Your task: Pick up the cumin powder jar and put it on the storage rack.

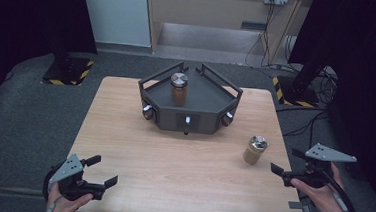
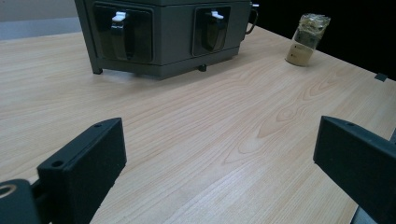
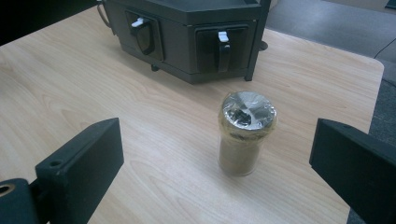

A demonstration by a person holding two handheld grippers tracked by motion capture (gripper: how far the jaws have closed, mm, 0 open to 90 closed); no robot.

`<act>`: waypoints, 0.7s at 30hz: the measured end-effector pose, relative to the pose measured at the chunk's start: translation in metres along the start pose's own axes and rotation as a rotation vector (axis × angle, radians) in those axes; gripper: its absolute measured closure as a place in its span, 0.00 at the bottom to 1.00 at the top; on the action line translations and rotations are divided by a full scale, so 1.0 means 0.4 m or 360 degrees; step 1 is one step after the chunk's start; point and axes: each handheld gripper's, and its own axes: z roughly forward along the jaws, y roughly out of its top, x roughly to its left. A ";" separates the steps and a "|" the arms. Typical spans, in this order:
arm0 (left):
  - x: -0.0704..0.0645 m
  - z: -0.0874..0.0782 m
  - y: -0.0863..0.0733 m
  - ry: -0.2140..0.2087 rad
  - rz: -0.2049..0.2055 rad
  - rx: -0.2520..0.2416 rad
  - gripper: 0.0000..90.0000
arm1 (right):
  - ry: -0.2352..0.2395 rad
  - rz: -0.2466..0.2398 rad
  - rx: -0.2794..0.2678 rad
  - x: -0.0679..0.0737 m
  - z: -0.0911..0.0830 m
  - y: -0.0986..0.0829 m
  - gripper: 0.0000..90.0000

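Observation:
A dark grey angular stand (image 1: 187,117) with white-tipped knobs sits at the table's far middle; one brown jar with a silver lid (image 1: 178,88) stands on top of it. A second jar (image 1: 255,150) stands upright on the wood at the right, also seen ahead in the right gripper view (image 3: 245,133) and far off in the left gripper view (image 2: 307,39). My right gripper (image 1: 285,167) is open, just right of that jar, nothing between its jaws. My left gripper (image 1: 101,170) is open near the front left edge, holding nothing.
The wooden table (image 1: 137,157) has bare room across its front half. The stand's knobs (image 3: 221,50) face me. Dark floor, black stands with striped bases (image 1: 67,72) and cables (image 1: 305,116) surround the table.

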 end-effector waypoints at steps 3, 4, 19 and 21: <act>0.001 0.000 0.000 -0.0001 -0.0001 0.0001 0.02 | -0.0003 -0.0001 0.0015 -0.005 0.018 0.003 0.04; 0.001 0.001 0.000 -0.0002 -0.0001 0.0003 0.02 | -0.0006 0.0000 0.0020 -0.006 0.024 0.003 0.04; 0.001 0.003 0.002 -0.0008 0.0005 0.0010 0.02 | -0.0065 0.0065 0.0102 -0.037 0.150 -0.011 0.05; 0.002 0.003 0.002 -0.0007 0.0002 0.0008 0.02 | -0.0073 0.0061 0.0112 -0.042 0.168 -0.010 0.05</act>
